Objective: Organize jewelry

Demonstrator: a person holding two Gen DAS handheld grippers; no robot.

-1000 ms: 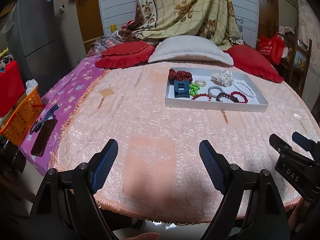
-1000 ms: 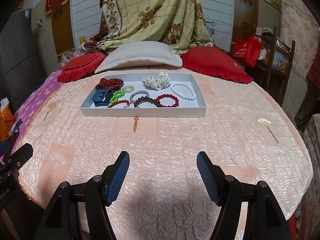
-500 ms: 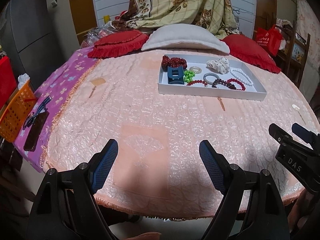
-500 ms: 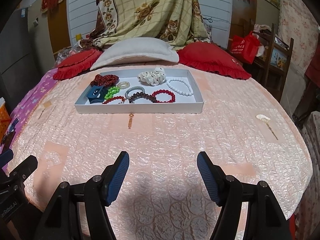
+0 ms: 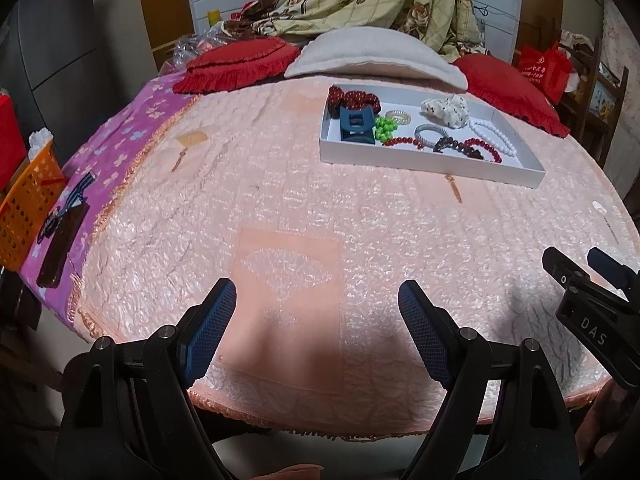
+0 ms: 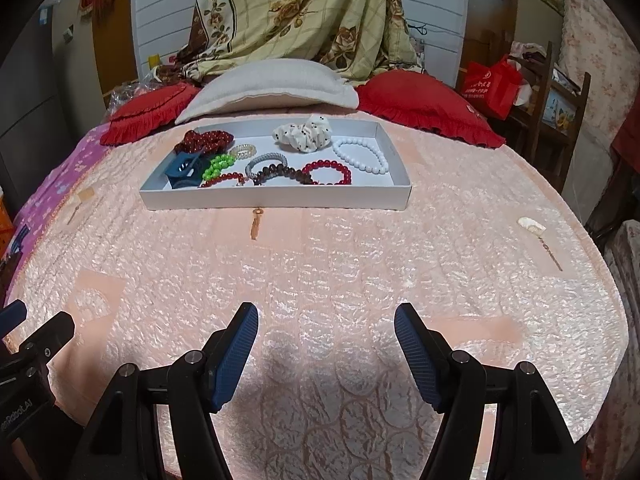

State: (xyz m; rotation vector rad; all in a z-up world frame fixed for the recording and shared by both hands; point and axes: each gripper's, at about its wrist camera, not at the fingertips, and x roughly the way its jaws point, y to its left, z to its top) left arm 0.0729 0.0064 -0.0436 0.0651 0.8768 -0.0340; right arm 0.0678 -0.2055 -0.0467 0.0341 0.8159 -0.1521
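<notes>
Jewelry in the flat white cardboard tray lies far off at 12 o'clock from the empty, wide-spread right gripper, its long side running across, and at 1 o'clock from the spread left gripper.

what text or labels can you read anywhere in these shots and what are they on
"DAS": white letters on the right gripper body, seen in the left wrist view.
"nRobot.AI": partly cut off at the frame edge, on the left gripper body, seen in the right wrist view.
Red bag: white print, too small to read.

White pillow between red cushions; orange basket bedside.
</notes>
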